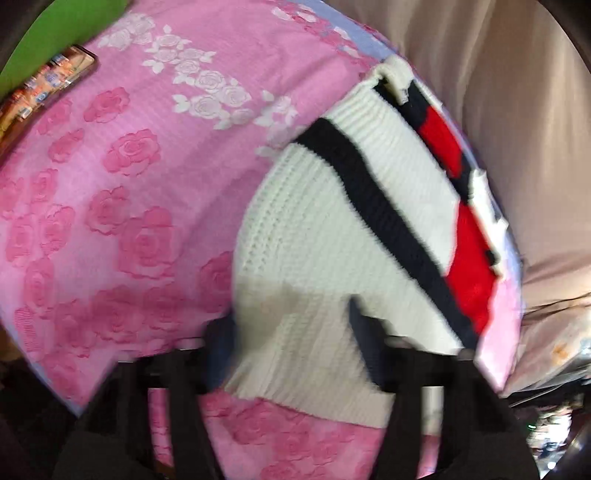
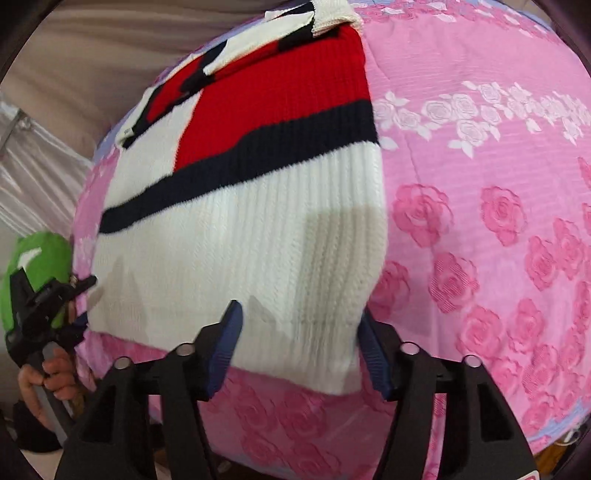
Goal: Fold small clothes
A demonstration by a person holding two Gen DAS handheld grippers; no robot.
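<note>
A folded knit sweater (image 1: 314, 229), white with a black stripe and a red block, lies on a pink rose-patterned bedspread (image 1: 122, 192). My left gripper (image 1: 291, 343) is blurred and hangs over the sweater's near white edge; its jaws are apart and the knit shows between them. In the right wrist view the sweater (image 2: 236, 221) fills the middle. My right gripper (image 2: 301, 350) is open, its blue pads (image 2: 231, 347) on either side of the sweater's near hem without pressing it. The left gripper (image 2: 79, 295), held by a hand (image 2: 51, 373), sits at the sweater's left edge.
The bedspread (image 2: 480, 229) stretches wide to the right of the sweater. A flat printed packet (image 1: 44, 88) and a green cushion (image 1: 62, 33) lie at the bed's far left corner. Beige fabric (image 1: 498, 110) hangs behind the bed.
</note>
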